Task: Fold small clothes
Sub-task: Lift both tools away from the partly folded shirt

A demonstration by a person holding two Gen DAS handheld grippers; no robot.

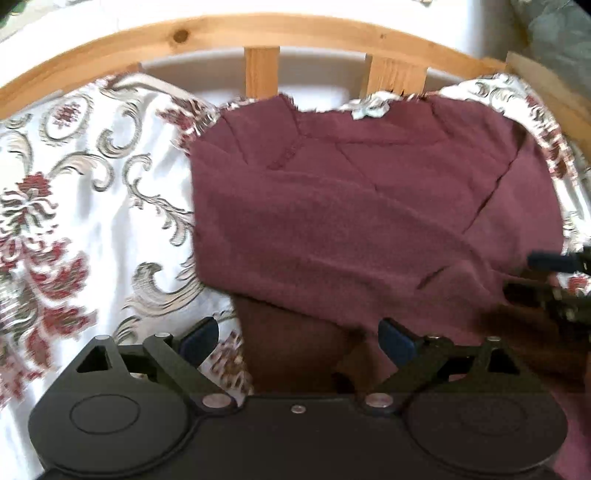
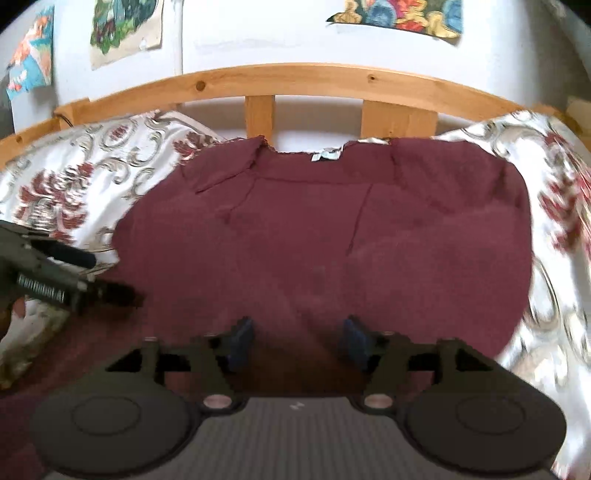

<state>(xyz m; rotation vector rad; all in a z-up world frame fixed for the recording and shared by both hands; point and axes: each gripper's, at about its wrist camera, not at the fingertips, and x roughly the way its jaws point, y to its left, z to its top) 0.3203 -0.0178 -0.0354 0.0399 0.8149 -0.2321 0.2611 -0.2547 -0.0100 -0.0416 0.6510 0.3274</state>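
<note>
A maroon top (image 1: 351, 206) (image 2: 314, 229) lies flat on the bed, its neckline and white label (image 2: 327, 155) at the far edge and its sleeves folded in over the body. My left gripper (image 1: 297, 338) is open over the garment's near left corner, with the hem lying loose between its blue pads. My right gripper (image 2: 298, 339) is open too, low over the near middle of the cloth, and its pads grip nothing. Each gripper shows at the edge of the other's view: the right one (image 1: 535, 277) and the left one (image 2: 99, 275).
A white bedspread (image 1: 92, 192) (image 2: 74, 184) with red and grey flowers lies under and around the top. A wooden bed rail (image 1: 258, 29) (image 2: 295, 75) with slats stands just past the neckline. Pictures (image 2: 125, 29) hang on the wall behind.
</note>
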